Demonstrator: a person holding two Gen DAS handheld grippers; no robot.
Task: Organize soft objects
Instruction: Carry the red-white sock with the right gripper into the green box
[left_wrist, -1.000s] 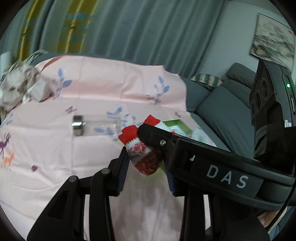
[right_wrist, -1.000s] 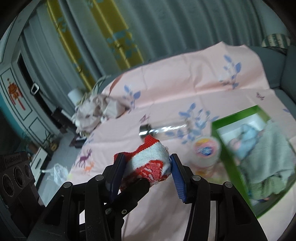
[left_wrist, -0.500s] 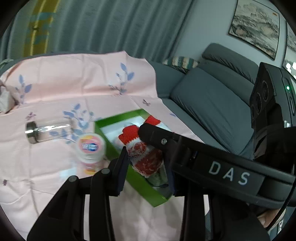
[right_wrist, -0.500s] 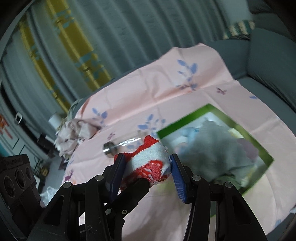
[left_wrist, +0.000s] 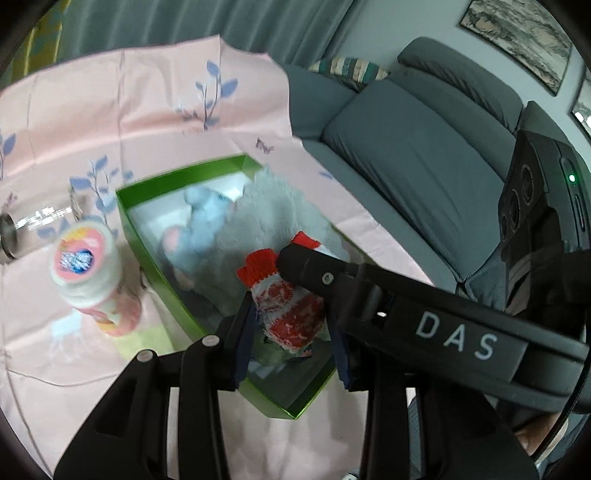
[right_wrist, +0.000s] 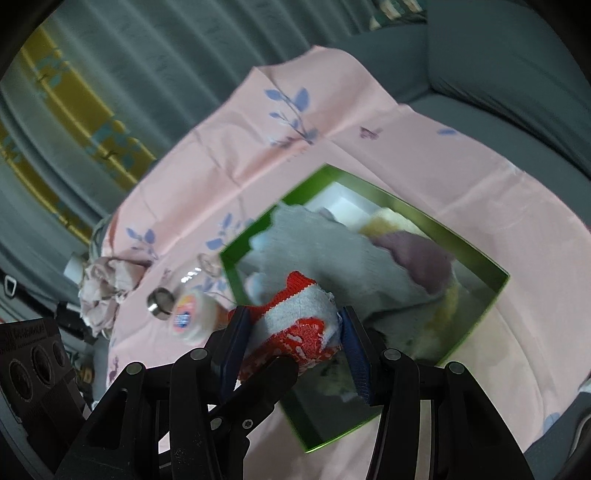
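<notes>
A red-and-white knitted sock (left_wrist: 288, 306) is held between both grippers above the green box (left_wrist: 155, 254). My left gripper (left_wrist: 291, 328) is shut on the sock. My right gripper (right_wrist: 291, 339) is shut on the same sock (right_wrist: 299, 325) from the other side. The green box (right_wrist: 480, 306) holds a grey fluffy cloth (right_wrist: 332, 251), a light blue soft item (left_wrist: 207, 214), and purple and yellow soft things (right_wrist: 417, 254). The sock hangs over the box's near part.
A pink-capped white bottle (left_wrist: 88, 273) stands left of the box. A clear glass jar with a metal lid (left_wrist: 22, 232) lies further left. A crumpled cloth (right_wrist: 107, 288) lies at the sheet's far edge. A grey sofa (left_wrist: 424, 155) is to the right.
Both grippers carried the sock to the right, from over the glass jar to above the green box. The grip on the sock is unchanged.
</notes>
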